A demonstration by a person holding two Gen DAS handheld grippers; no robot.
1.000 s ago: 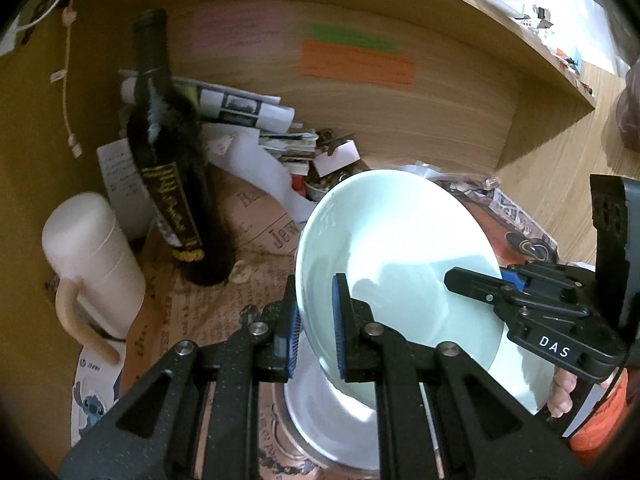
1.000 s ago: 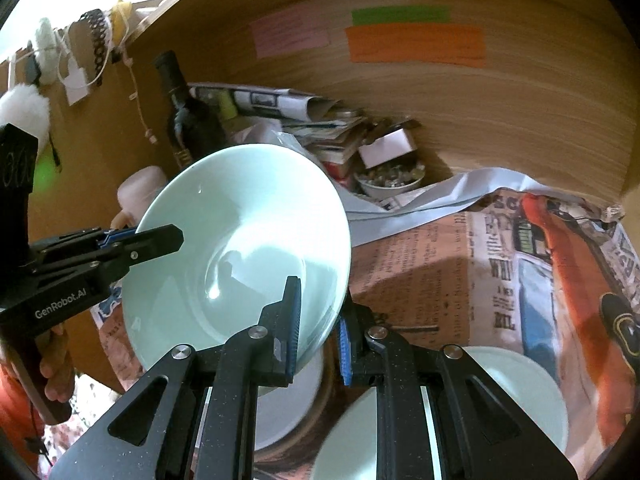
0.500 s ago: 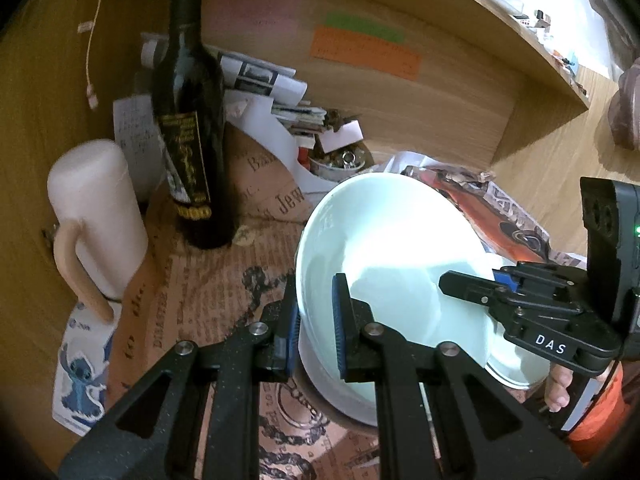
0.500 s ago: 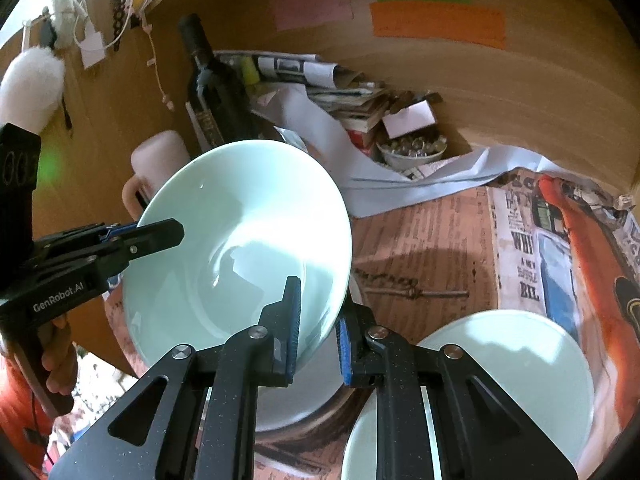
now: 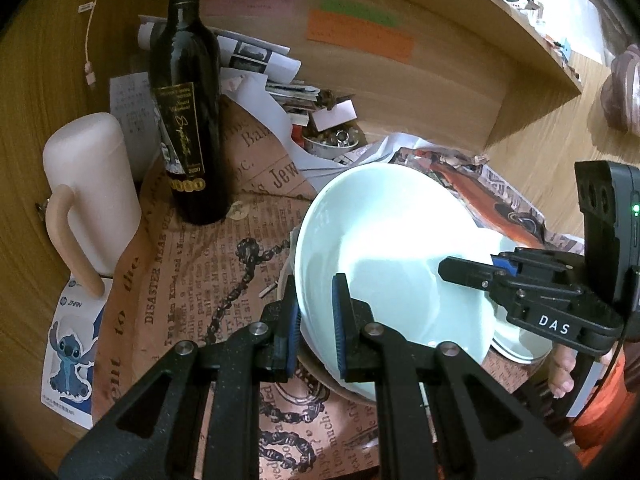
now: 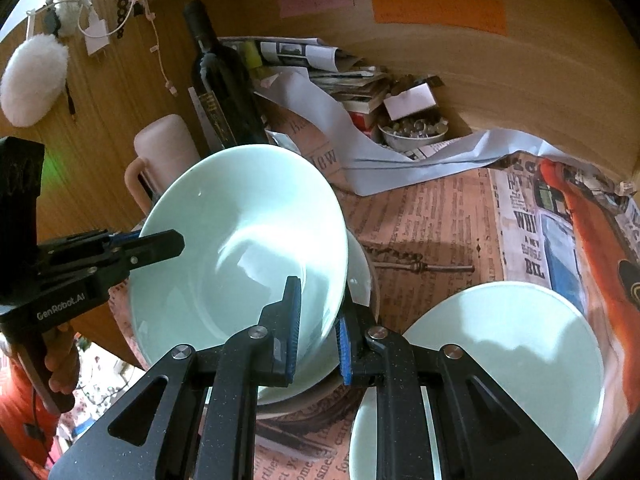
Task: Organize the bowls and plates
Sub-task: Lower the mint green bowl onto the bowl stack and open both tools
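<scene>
Both grippers hold one pale green bowl (image 5: 392, 264) by opposite rims, tilted just above a white plate (image 6: 360, 276) on a brown stand. My left gripper (image 5: 314, 324) is shut on the bowl's left rim. My right gripper (image 6: 318, 330) is shut on the bowl's (image 6: 240, 248) right rim. The right gripper also shows in the left wrist view (image 5: 472, 274), and the left gripper shows in the right wrist view (image 6: 152, 246). A second pale green plate (image 6: 500, 360) lies on the newspaper to the right.
A dark wine bottle (image 5: 188, 120) and a pink mug (image 5: 92, 196) stand at the left. A small bowl of trinkets (image 6: 414, 134) and piled papers (image 6: 320, 64) sit against the wooden back wall. Newspaper (image 6: 440, 220) covers the surface.
Both grippers have carried the bowl down and nearer to the plate on the stand. Both stay shut on its rim.
</scene>
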